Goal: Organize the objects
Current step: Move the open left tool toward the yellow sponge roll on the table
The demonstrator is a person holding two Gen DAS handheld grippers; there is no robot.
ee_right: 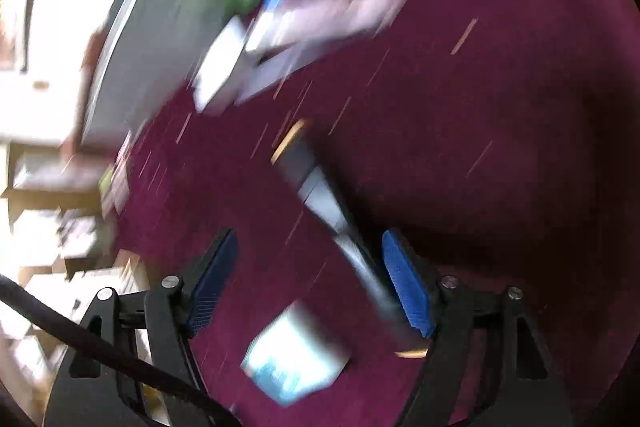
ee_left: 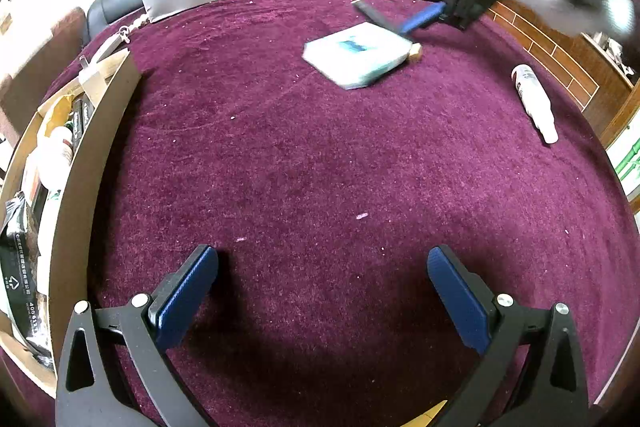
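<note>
Maroon velvet cloth (ee_left: 320,155) covers the counter. Left tongs (ee_left: 320,291) hover wide open, holding nothing. Right tongs (ee_right: 308,287) stand open too; a dark, blurred stick-shaped object (ee_right: 320,199) lies against one blue pad, grip unclear. Beneath lies a white-and-teal flat packet (ee_left: 356,59). A white plastic bottle (ee_left: 534,101) lies at the right, an open cardboard box (ee_left: 80,163) at the left.

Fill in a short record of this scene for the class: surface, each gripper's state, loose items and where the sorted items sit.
Surface: purple carpet
Left gripper: open, empty
Right gripper: jaws apart, grey stick-like item against one finger; blurred
Loose items: white-teal packet, white bottle lying down
Sorted items: cardboard box, far left
</note>
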